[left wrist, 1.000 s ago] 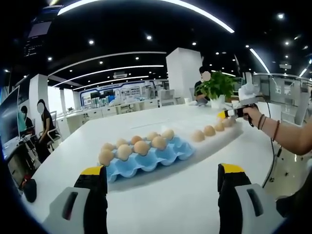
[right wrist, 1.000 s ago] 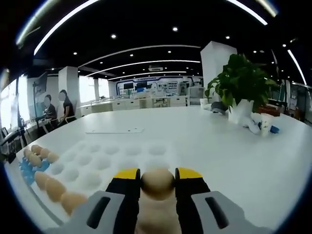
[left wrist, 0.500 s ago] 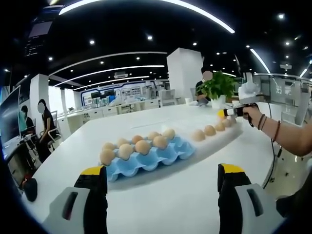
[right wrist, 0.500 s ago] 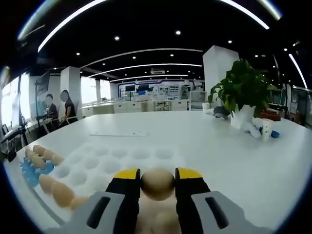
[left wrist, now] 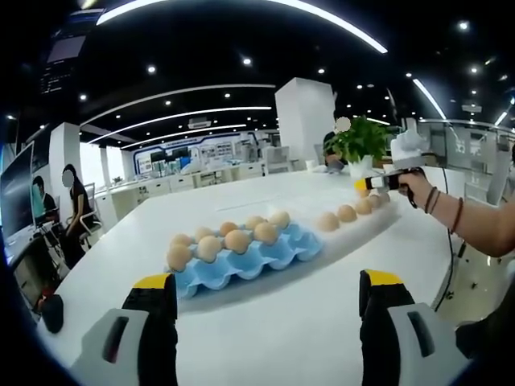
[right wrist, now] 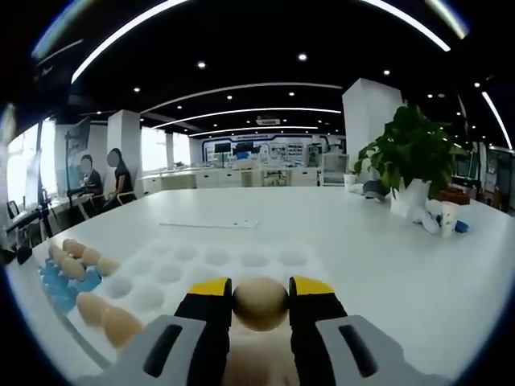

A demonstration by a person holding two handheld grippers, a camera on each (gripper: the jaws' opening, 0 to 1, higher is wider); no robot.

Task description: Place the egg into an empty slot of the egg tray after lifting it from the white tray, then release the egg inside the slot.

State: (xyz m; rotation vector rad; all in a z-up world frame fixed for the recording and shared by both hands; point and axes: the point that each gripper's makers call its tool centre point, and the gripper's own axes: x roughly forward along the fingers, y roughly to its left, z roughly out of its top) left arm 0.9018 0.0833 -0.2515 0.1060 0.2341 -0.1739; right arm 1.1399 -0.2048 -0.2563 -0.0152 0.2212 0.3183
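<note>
Above the white tray [right wrist: 209, 265], right tongs [right wrist: 260, 299] clamp a brown egg [right wrist: 260, 302] between the yellow tips, held clear of the dimples. Left tongs [left wrist: 265, 296] hang open over the tabletop [left wrist: 273, 338], holding nothing, facing the blue egg tray [left wrist: 249, 261] with eggs along its far row.

The right gripper [right wrist: 261, 299] clamps a tan egg [right wrist: 261, 303] between its yellow-tipped fingers [right wrist: 211, 288]. Beyond the fingertips lies the white tray [right wrist: 241, 261] with its round hollows; left of the fingers, eggs sit in the blue egg tray [right wrist: 63, 281].
</note>
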